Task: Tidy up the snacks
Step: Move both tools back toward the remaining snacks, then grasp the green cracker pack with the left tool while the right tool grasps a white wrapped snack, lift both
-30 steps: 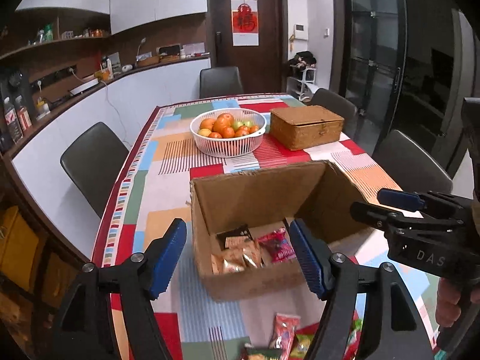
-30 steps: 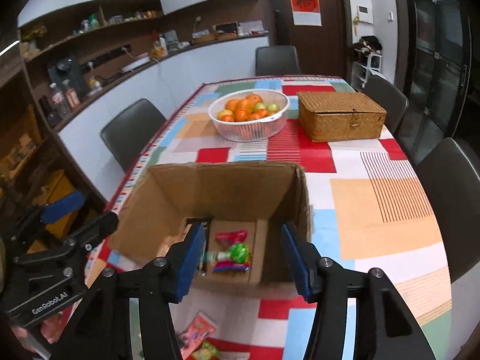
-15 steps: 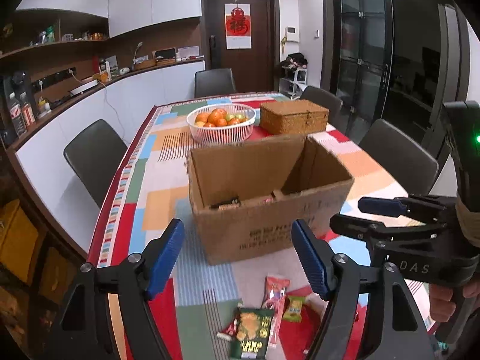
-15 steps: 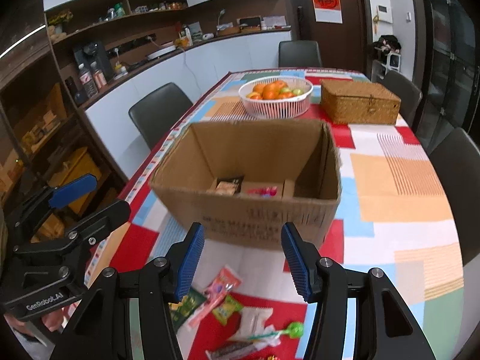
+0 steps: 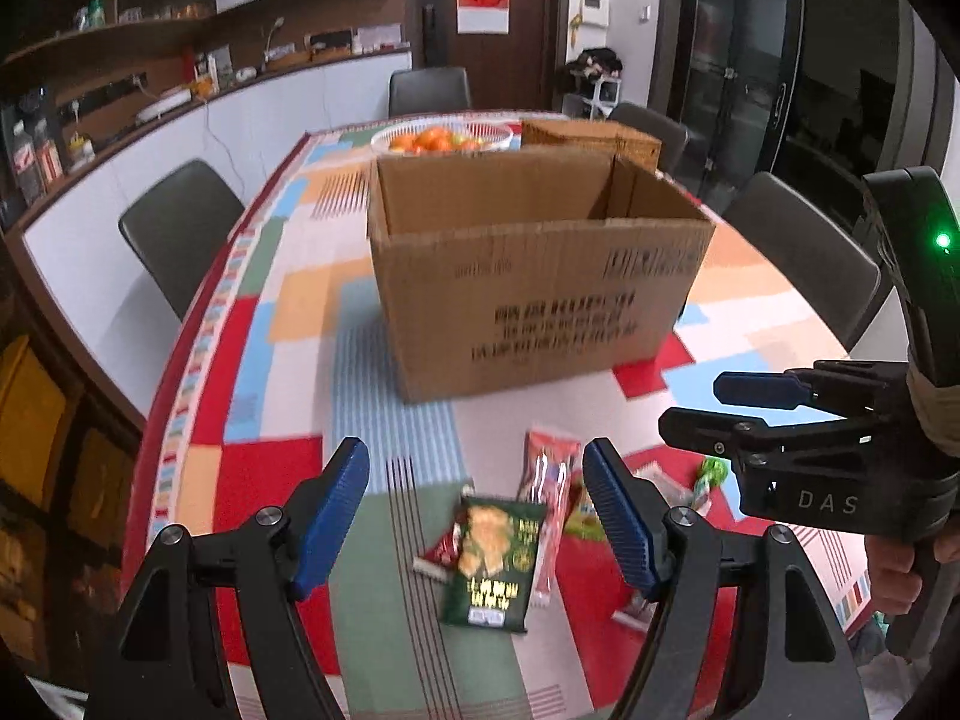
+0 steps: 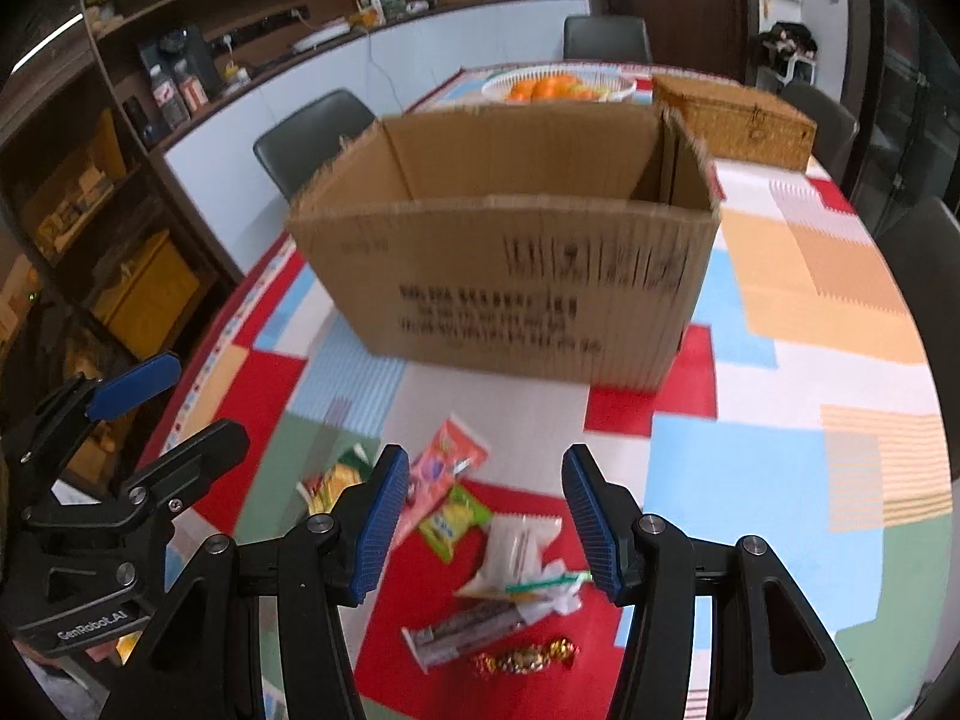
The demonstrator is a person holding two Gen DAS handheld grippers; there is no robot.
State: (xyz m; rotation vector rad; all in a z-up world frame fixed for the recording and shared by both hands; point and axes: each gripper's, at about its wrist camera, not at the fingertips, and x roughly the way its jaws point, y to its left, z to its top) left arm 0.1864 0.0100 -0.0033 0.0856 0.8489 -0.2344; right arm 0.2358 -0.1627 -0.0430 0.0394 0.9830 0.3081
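Snacks lie loose on the tabletop (image 5: 384,630) under both my claws, near side of the cardboard box (image 5: 534,276). My left claw (image 5: 474,516) is spread, empty, above the green packet (image 5: 493,558) with the pink packet (image 5: 547,498) just right of it. My right claw (image 6: 480,519) is spread too, empty, over the white wrapper (image 6: 517,546) and small green packet (image 6: 453,521).

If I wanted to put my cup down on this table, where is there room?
Bare cloth lies right of the cardboard box, toward the wicker box, and on the stripes left of it. In front, between both grippers, the loose snacks crowd the cloth.
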